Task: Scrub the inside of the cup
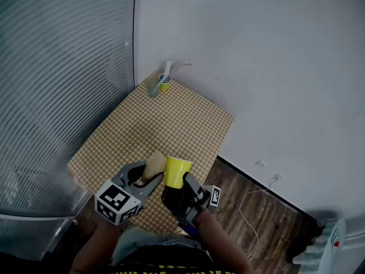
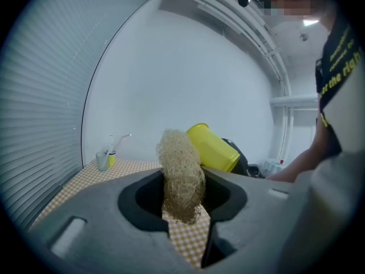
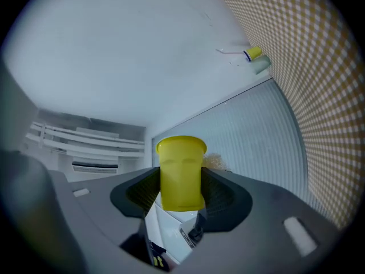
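Observation:
My right gripper (image 1: pixel 181 182) is shut on a yellow plastic cup (image 1: pixel 177 172), held above the near edge of the checked table with its mouth tilted up and to the left; in the right gripper view the cup (image 3: pixel 181 173) stands between the jaws (image 3: pixel 181 187). The left gripper (image 1: pixel 149 174) is shut on a tan loofah scrubber (image 1: pixel 154 164), right beside the cup's rim on its left. In the left gripper view the scrubber (image 2: pixel 180 174) sticks up from between the jaws (image 2: pixel 181 194), and the cup (image 2: pixel 214 147) lies just behind it to the right, outside the scrubber.
A yellow-and-white checked table (image 1: pixel 171 119) fills a corner between a ribbed wall and a white wall. At its far corner stand a clear tumbler (image 1: pixel 154 88) and a small yellow cup holding a toothbrush (image 1: pixel 165 81). A white cable (image 1: pixel 251 201) lies on the wooden floor at the right.

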A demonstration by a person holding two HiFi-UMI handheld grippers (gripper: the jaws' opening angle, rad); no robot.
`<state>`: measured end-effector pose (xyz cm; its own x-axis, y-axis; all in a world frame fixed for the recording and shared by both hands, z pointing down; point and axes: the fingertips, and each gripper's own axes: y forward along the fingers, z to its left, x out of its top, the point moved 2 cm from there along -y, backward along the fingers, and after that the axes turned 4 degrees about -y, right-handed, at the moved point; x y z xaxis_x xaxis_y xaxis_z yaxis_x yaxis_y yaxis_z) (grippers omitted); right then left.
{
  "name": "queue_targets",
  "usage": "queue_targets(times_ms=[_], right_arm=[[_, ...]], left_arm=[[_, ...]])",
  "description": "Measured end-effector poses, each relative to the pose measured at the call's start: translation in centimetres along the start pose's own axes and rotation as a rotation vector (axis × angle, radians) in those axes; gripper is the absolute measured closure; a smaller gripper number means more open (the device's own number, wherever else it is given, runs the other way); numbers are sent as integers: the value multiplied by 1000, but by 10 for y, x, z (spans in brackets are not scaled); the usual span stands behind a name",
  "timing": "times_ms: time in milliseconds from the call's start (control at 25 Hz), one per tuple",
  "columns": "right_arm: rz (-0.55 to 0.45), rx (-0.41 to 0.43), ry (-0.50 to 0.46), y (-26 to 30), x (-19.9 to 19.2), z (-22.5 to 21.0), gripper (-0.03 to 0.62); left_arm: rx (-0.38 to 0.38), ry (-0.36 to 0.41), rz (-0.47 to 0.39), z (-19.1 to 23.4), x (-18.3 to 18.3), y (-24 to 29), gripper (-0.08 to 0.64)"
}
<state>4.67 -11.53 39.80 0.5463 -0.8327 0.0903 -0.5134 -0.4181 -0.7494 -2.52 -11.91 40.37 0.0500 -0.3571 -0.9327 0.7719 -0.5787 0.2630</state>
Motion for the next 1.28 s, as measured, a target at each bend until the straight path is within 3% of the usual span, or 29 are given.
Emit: queue_targets(times_ms=[440, 800, 1280], right_arm=[[-26, 74, 42, 2, 5, 10, 359], [10, 35, 27, 4, -5, 3, 359], [24, 11, -49, 7, 8, 12, 359]], left_arm=[[-34, -12, -7, -16, -2, -2, 416], [3, 1, -31, 0, 8, -8, 416], [-47, -20, -20, -20, -2, -6, 416]])
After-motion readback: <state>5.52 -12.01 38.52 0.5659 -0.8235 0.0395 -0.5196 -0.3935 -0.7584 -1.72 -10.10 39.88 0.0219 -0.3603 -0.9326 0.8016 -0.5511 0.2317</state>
